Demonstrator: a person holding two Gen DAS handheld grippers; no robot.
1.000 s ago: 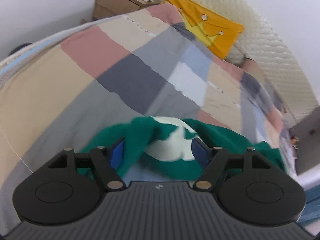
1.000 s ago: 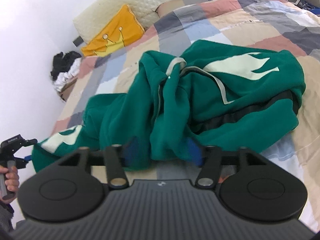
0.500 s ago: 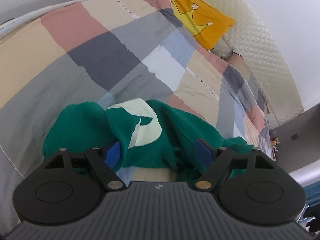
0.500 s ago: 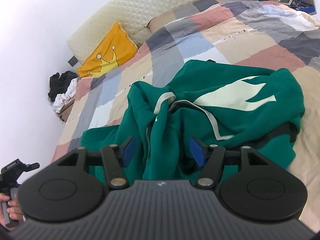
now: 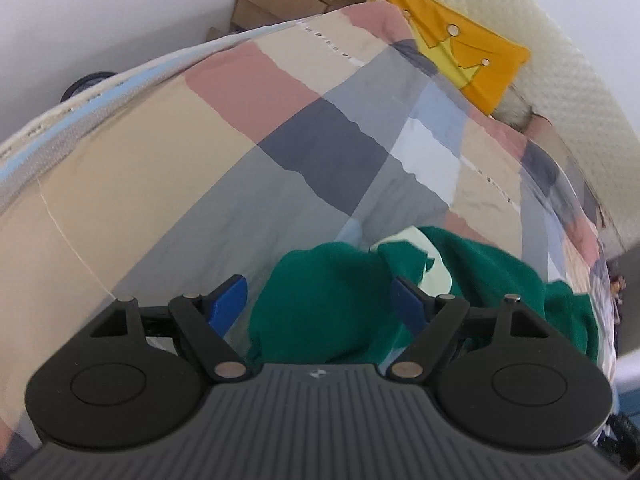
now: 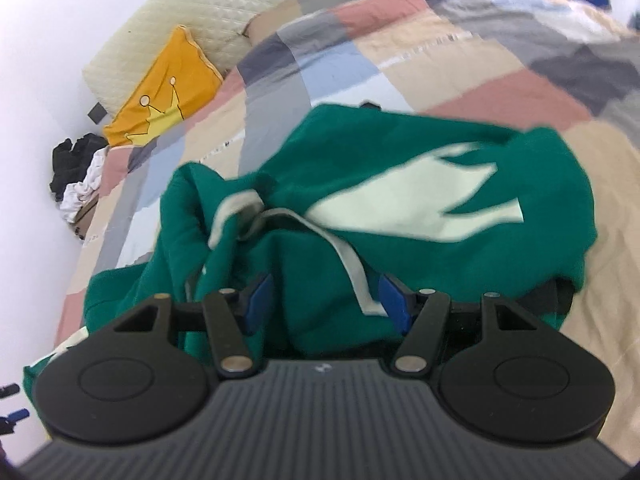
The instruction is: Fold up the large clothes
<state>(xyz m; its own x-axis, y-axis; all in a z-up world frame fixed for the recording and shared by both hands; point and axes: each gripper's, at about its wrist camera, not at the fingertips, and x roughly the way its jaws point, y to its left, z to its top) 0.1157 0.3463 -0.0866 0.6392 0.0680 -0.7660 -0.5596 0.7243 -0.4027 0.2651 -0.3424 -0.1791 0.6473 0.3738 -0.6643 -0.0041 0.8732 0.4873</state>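
Right wrist view: the green sweatshirt lies crumpled on the patchwork bed, a bunched fold between the right gripper's half-spread fingers, unpinched. The left gripper, fingers wide after opening, straddles its far sleeve end.

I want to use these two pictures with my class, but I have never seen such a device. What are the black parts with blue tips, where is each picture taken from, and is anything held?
There is no robot here. A person carries a hand-held gripper in each hand, with a wide-angle camera looking along its two blue-tipped fingers. One picture is from the left gripper, the other from the right gripper. A crumpled green sweatshirt with pale markings lies on a patchwork bedspread; a yellow crown cushion lies near the headboard. The left jaws have just been opening, with cloth between them. Neither gripper visibly pinches the cloth.
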